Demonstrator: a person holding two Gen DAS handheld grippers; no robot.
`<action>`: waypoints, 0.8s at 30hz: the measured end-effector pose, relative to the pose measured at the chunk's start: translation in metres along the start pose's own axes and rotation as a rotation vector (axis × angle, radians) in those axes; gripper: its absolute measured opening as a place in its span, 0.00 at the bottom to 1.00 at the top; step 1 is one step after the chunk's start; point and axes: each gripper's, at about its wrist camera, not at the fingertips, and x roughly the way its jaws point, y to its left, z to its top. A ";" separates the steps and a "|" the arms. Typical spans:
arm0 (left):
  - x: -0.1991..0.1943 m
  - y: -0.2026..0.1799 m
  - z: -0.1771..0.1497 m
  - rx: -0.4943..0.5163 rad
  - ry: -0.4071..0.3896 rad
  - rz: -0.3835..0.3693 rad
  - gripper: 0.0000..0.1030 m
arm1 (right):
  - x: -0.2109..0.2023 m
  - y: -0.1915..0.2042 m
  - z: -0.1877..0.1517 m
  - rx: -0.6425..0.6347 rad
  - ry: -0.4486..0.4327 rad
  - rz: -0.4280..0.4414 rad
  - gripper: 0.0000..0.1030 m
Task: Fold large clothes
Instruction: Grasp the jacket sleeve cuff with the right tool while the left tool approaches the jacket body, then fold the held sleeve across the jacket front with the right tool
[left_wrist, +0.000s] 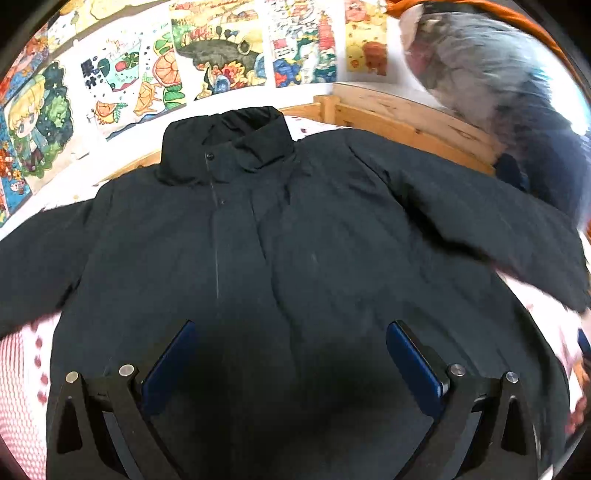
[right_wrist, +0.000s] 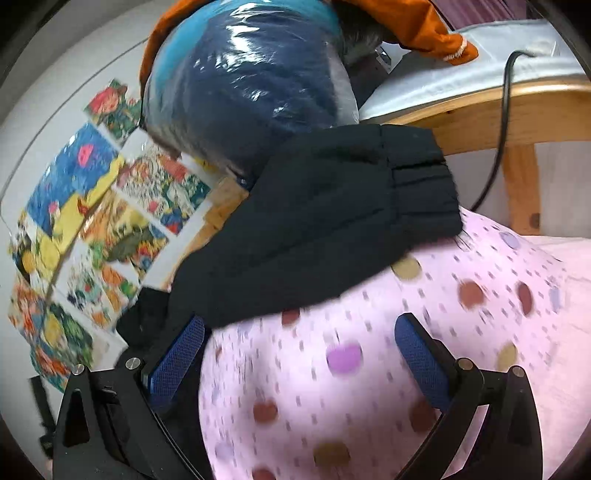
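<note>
Two claws hang over the bed, both spread and holding nothing; the left claw (left_wrist: 291, 354) hovers above the lower front of the jacket (left_wrist: 280, 240), which lies face up and flat on the pink dotted sheet (right_wrist: 369, 369), collar (left_wrist: 229, 144) toward the poster wall (left_wrist: 122, 74) and sleeves out to each side; the right claw (right_wrist: 299, 350) sits over bare sheet just beside the sleeve (right_wrist: 314, 229), whose ribbed cuff (right_wrist: 421, 192) points toward the wooden frame (right_wrist: 517, 110). The main risk, as I judge it, is a shallow pinch; the jacket looks thick, padded and smooth-faced, so a claw that bites only the outer shell may slip or lift one layer while the filling sags; the right claw could also catch the soft sheet along with the sleeve and drag it into the fold. The puffy bulk will likely spring back open unless pressed; the stiff, upright collar may resist lying flat. A plastic-wrapped bundle (right_wrist: 243, 81) sits near the sleeve's upper edge and might snag a wide swing; the motion blur in the right view leaves finer detail uncertain.
</note>
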 end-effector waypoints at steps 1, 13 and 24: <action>0.008 -0.003 0.007 -0.001 -0.001 0.003 1.00 | 0.002 0.002 -0.001 0.004 -0.007 0.000 0.99; 0.128 -0.074 0.090 0.062 -0.080 -0.044 1.00 | 0.040 -0.006 0.015 0.092 -0.102 -0.098 0.51; 0.151 -0.063 0.085 0.008 0.067 -0.140 0.99 | -0.001 0.033 0.024 -0.062 -0.216 -0.062 0.09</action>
